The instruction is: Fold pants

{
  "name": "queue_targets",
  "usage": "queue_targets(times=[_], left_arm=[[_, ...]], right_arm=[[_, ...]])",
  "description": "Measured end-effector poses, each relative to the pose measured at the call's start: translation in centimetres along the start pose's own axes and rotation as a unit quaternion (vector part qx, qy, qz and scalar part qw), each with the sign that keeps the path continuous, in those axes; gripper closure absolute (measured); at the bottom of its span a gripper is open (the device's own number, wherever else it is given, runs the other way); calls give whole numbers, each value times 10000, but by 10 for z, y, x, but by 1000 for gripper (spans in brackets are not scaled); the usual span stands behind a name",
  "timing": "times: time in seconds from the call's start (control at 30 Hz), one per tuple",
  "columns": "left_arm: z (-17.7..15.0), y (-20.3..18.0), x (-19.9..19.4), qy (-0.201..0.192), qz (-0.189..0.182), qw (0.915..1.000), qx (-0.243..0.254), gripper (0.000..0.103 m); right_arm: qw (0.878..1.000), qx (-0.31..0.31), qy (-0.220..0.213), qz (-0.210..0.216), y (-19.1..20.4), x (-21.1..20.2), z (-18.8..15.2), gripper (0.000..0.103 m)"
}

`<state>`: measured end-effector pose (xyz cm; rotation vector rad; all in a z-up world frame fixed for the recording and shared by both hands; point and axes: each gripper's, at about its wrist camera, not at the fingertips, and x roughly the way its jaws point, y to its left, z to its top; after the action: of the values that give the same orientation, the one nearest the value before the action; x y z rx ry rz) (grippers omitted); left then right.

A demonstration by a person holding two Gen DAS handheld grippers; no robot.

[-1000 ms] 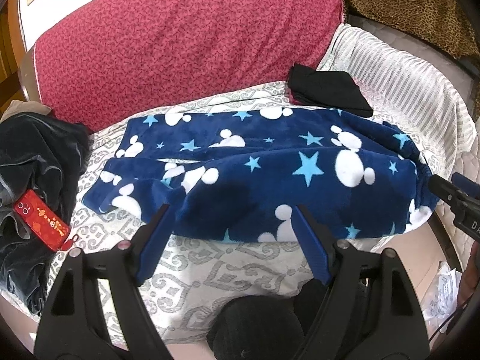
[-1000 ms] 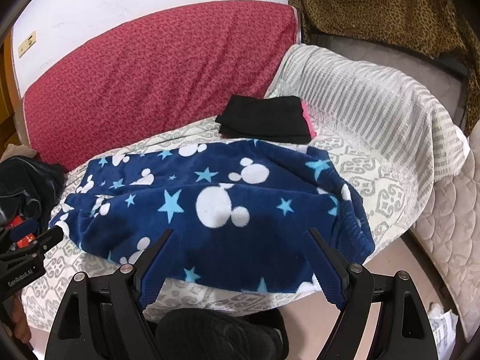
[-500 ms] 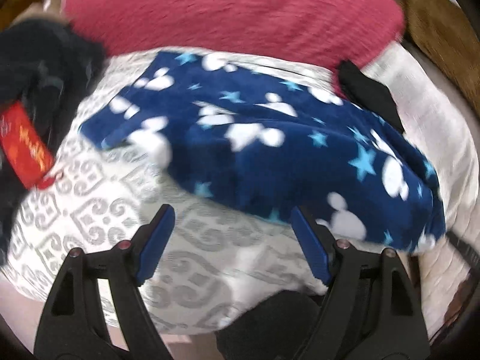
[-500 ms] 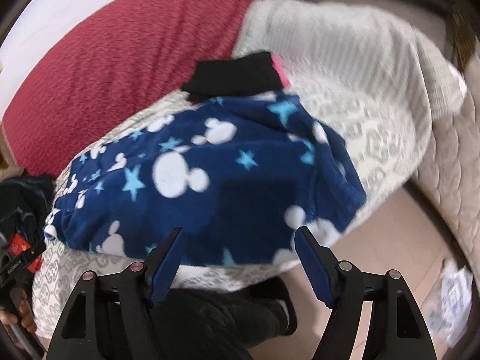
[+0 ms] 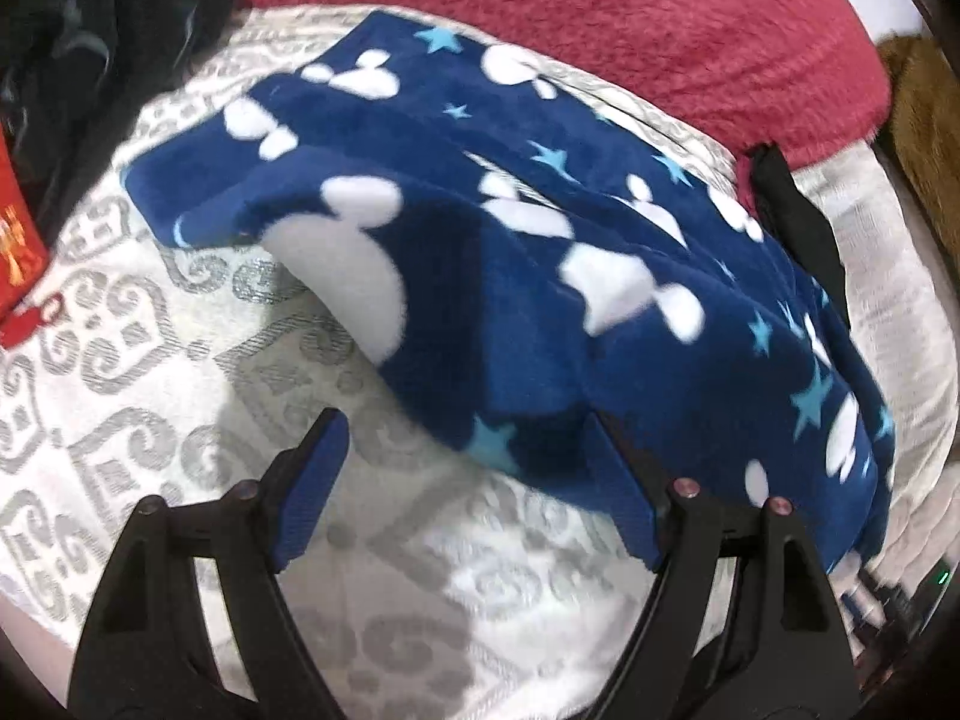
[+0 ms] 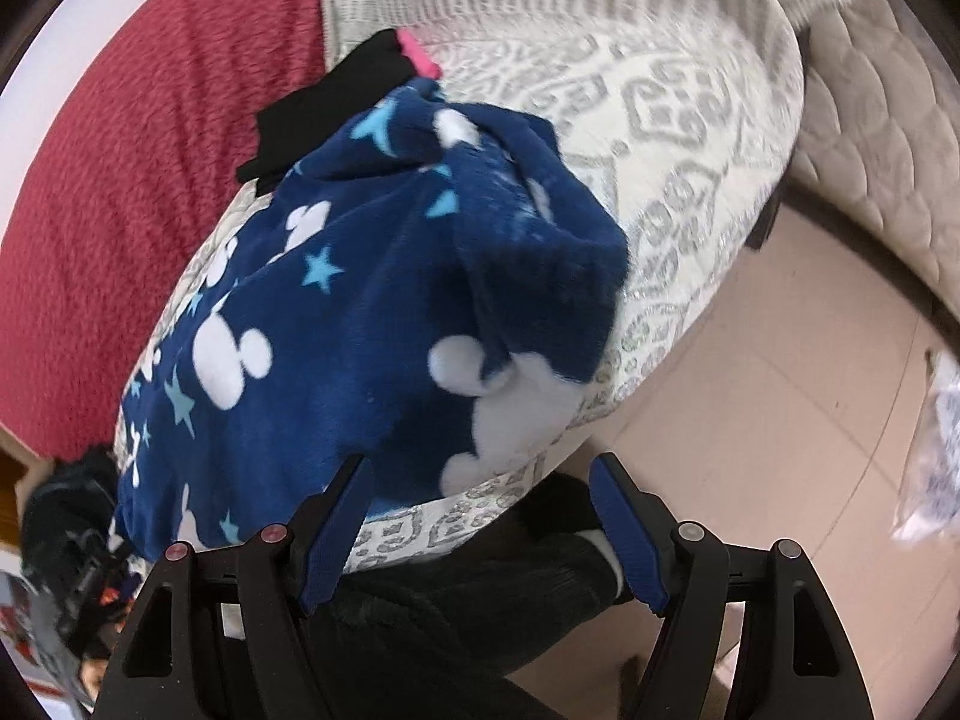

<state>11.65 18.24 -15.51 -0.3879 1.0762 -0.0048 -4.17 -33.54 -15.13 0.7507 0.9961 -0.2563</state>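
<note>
Navy fleece pants (image 5: 510, 276) with white mouse heads and blue stars lie folded lengthwise on a white and grey patterned cover (image 5: 150, 372). My left gripper (image 5: 462, 456) is open and empty, low at the pants' near edge toward the leg end. The pants also show in the right wrist view (image 6: 372, 312), waist end nearest. My right gripper (image 6: 480, 492) is open and empty, just short of the waist edge at the cover's front edge.
A red cushion (image 5: 570, 18) backs the surface. Black folded cloth (image 6: 336, 102) with a pink edge lies behind the pants. Dark clothes (image 5: 66, 48) with a red tag (image 5: 15, 264) lie at left. Tiled floor (image 6: 780, 420) and a quilted mattress (image 6: 888, 138) are at right.
Both grippers have moved in closer and lower toward the pants: the left toward the leg end, the right toward the waist end. Both stay open.
</note>
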Motion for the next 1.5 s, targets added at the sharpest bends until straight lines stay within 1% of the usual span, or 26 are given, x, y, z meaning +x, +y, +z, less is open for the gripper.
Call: queue_targets(times=[0.1,0.17,0.23,0.27,0.3,0.33,0.37,0.4,0.43,0.47,0.5,0.6,0.67,0.73,0.8,0.87,0.93,1.03,1.13,1.23,1.4,1.5], left_arm=[[9,8,8,-26,-216,9994,-260,23],[15,11,13,-55,-209,9992,-347,23],[21,13,19,-54,-140,9990,-412,24],[24,15,22,-48,-152,9988,-469,27],[27,18,27,-12,-200,9983,-556,36],[30,21,31,33,-279,9975,-647,50],[32,24,34,67,-385,9964,-757,60],[33,27,36,97,-527,9946,-885,83],[34,30,37,133,-670,9928,-986,92],[34,31,34,81,-728,9916,-1067,92],[34,29,29,-28,-709,9921,-1030,92],[37,18,4,-361,-635,9944,-759,93],[41,12,-16,-545,-649,9943,-640,93],[47,5,-38,-793,-580,9939,-494,94],[54,-2,-62,-1068,-426,9929,-306,95],[62,-6,-80,-1168,-507,9916,-212,95],[71,-11,-94,-1259,-594,9902,-131,95],[86,-25,-104,-1405,-516,9887,62,95],[103,-42,-105,-1478,-354,9880,284,95],[124,-60,-93,-1383,-95,9891,493,95],[170,-81,-45,-938,313,9928,677,94],[199,-97,-5,-711,552,9928,793,94]], right_arm=[[9993,313,89,188,-8,9,3,27],[9980,531,157,317,-12,17,6,27],[9979,578,201,187,-12,25,8,27],[9982,563,180,98,-11,28,10,27],[9983,571,142,39,-11,30,10,27],[9982,596,107,-7,-12,31,11,27],[9980,621,74,-26,-12,32,12,36],[9979,646,13,-3,-12,32,12,78],[9980,633,-2,24,-11,32,14,100],[9981,612,32,-26,-11,32,15,97],[9980,634,-80,26,-11,27,16,98],[9969,462,-622,147,-4,-6,26,98],[9952,383,-847,302,1,-25,33,98],[9924,257,-1115,453,11,-48,45,98],[9885,95,-1411,531,23,-67,60,98],[9855,33,-1569,638,32,-80,75,98],[9837,10,-1636,745,39,-90,90,98],[9819,-128,-1710,800,55,-93,112,98],[9822,-277,-1715,710,73,-85,135,98],[9837,-370,-1649,621,88,-70,161,98],[9877,-412,-1443,432,102,-30,203,97],[9904,-483,-1285,155,114,4,231,97]])
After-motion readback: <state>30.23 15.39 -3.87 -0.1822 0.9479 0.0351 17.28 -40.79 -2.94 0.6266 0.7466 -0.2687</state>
